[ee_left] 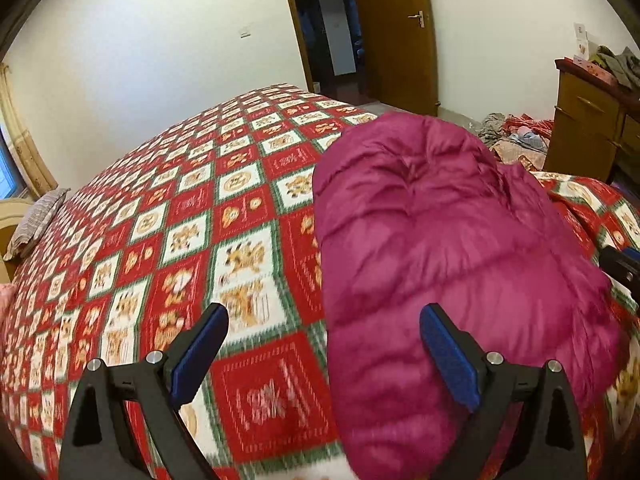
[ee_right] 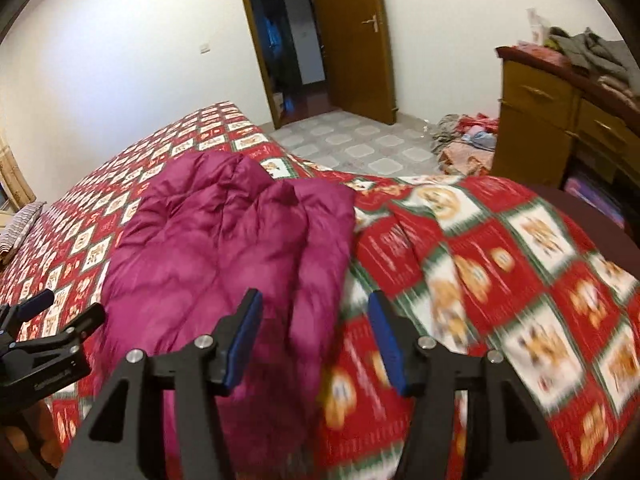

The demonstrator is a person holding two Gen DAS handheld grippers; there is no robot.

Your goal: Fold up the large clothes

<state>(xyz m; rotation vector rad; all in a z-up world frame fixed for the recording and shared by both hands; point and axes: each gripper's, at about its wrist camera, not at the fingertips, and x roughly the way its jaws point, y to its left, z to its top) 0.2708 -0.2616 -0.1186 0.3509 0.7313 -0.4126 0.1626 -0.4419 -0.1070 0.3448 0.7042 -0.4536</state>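
Note:
A magenta puffy down jacket [ee_left: 448,248] lies folded in a long bundle on the bed's red, white and green checked blanket [ee_left: 192,216]. My left gripper [ee_left: 324,320] is open and empty, held above the jacket's near left edge. My right gripper [ee_right: 314,304] is open and empty above the jacket's [ee_right: 224,240] near right edge. The left gripper also shows at the left edge of the right wrist view [ee_right: 48,312]. The right gripper's tip shows at the right edge of the left wrist view [ee_left: 622,266].
A striped pillow [ee_left: 34,222] lies at the bed's far left. A wooden dresser [ee_right: 560,120] with piled clothes [ee_right: 588,54] stands at right. More clothes [ee_right: 468,136] lie on the tiled floor. An open wooden door [ee_right: 348,40] is at the back.

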